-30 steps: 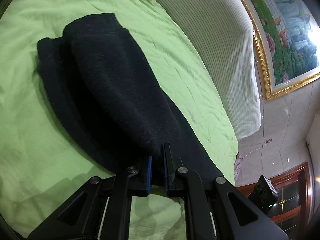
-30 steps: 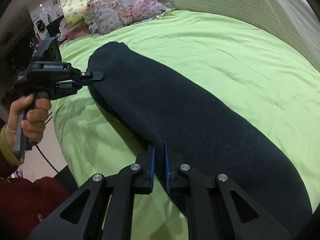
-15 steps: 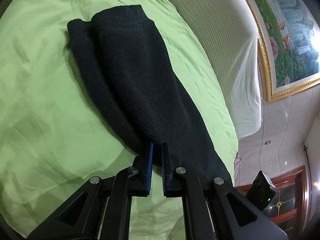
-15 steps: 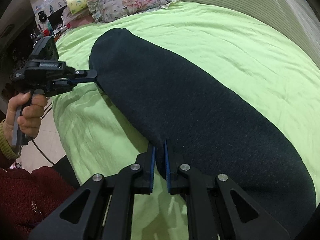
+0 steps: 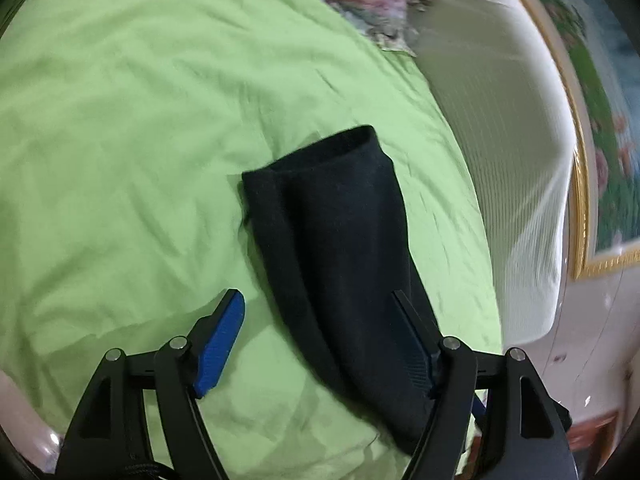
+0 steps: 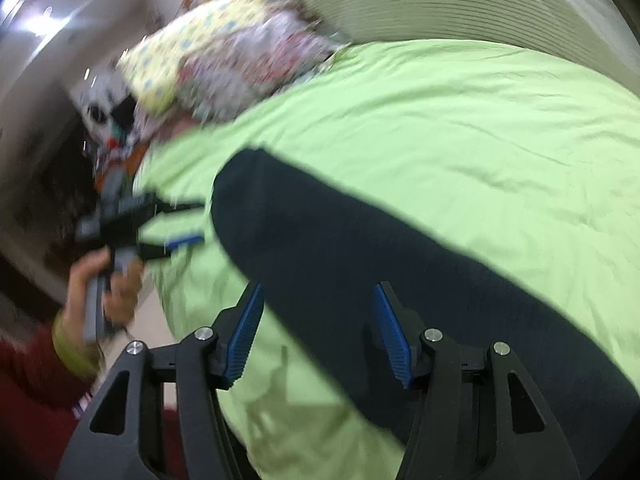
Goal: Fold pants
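Observation:
Dark navy pants (image 5: 340, 248) lie folded lengthwise in a long strip on a light green bedsheet (image 5: 120, 140). In the left wrist view my left gripper (image 5: 320, 332) is open just above the strip's near end, its fingers on either side of the fabric. In the right wrist view the pants (image 6: 360, 248) run from the centre to the lower right. My right gripper (image 6: 318, 336) is open over the strip's near edge. The left gripper (image 6: 176, 224) shows there too, open, in a hand beside the far end of the pants.
Patterned pillows (image 6: 224, 64) lie at the head of the bed. A ribbed white headboard (image 5: 508, 152) runs along the far side, with a gold-framed picture (image 5: 600, 128) on the wall. The bed's edge and floor (image 6: 156, 320) are at the left. Both views are motion-blurred.
Both grippers were shut on the pants' edge and have opened, letting the fabric go. Both have drawn back and swung, and the pants now lie flat on the sheet.

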